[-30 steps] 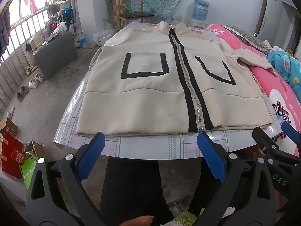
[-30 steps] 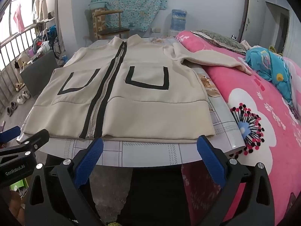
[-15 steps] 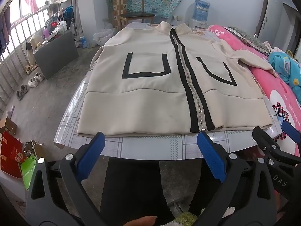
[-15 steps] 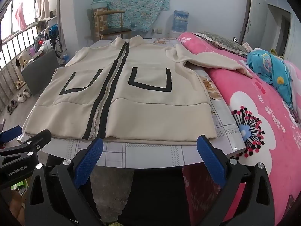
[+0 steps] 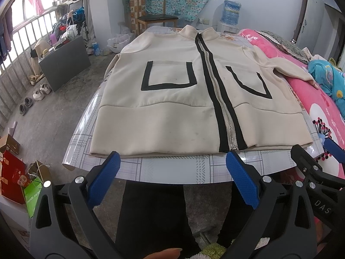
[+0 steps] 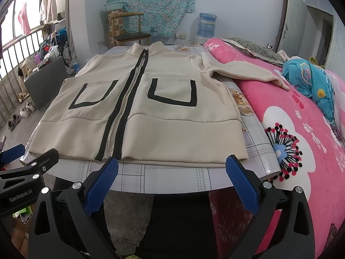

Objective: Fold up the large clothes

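A cream zip-up jacket [image 5: 172,108] [image 6: 151,112] with black trim and two black-outlined pockets lies flat, front up, on the table [image 5: 172,168] [image 6: 172,177], hem toward me. Its right sleeve [image 6: 248,73] stretches out onto the pink bed; the left sleeve hangs off the far table edge. My left gripper [image 5: 172,172] is open just short of the hem, left of the zipper end. My right gripper [image 6: 172,172] is open too, in front of the hem's right half. Neither touches the cloth. Each gripper shows at the edge of the other's view.
A pink flowered bed [image 6: 301,140] with a blue blanket [image 6: 308,79] adjoins the table on the right. A wooden chair [image 5: 155,17] and water jug [image 5: 231,8] stand behind. A grey cabinet [image 5: 64,62], shoes and bags [image 5: 13,172] sit on the floor left. A person's dark trousers [image 5: 151,211] are below.
Both grippers have edged slightly closer to the jacket's hem. They stay open and the jacket has not moved.
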